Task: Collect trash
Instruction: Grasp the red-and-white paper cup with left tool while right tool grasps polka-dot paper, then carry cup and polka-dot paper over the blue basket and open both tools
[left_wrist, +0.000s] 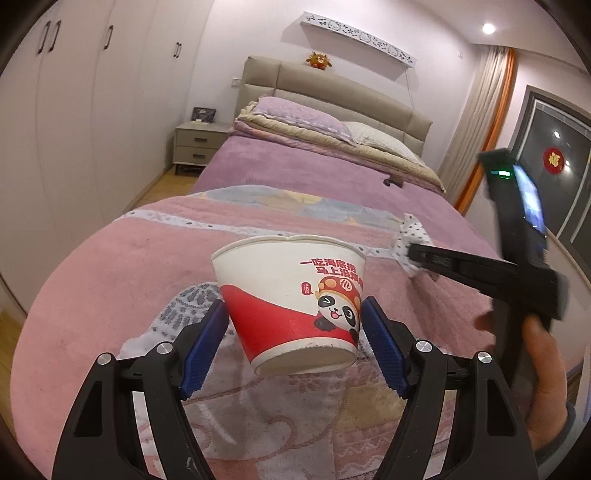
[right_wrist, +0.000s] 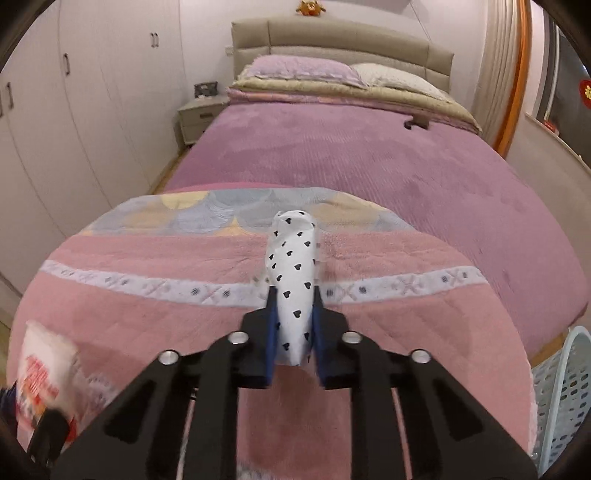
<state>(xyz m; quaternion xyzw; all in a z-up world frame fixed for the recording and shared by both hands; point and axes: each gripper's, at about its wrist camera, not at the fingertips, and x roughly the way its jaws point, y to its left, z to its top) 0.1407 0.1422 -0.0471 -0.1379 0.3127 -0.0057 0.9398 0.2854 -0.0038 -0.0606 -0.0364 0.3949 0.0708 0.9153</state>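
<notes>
A white and red paper cup (left_wrist: 291, 295) with a panda print hangs tilted above the pink blanket, and my left gripper (left_wrist: 293, 306) is shut on its lower sides with the blue pads. The cup shows blurred at the left edge of the right wrist view (right_wrist: 40, 369). My right gripper (right_wrist: 294, 291) is shut on a rolled white paper wad with black hearts (right_wrist: 293, 269), which sticks out beyond the fingertips. In the left wrist view the same wad (left_wrist: 410, 232) shows at the tip of the right gripper (left_wrist: 412, 254), held by a hand (left_wrist: 543, 369) to the right of the cup.
A pink blanket (right_wrist: 147, 325) lies folded on a purple bed (right_wrist: 369, 155) with pillows at the head. A small dark object (left_wrist: 393, 181) rests on the bed's far right. A pale blue perforated basket (right_wrist: 561, 387) stands at the bed's right corner. Wardrobes (left_wrist: 74, 110) and a nightstand (left_wrist: 197, 144) are on the left.
</notes>
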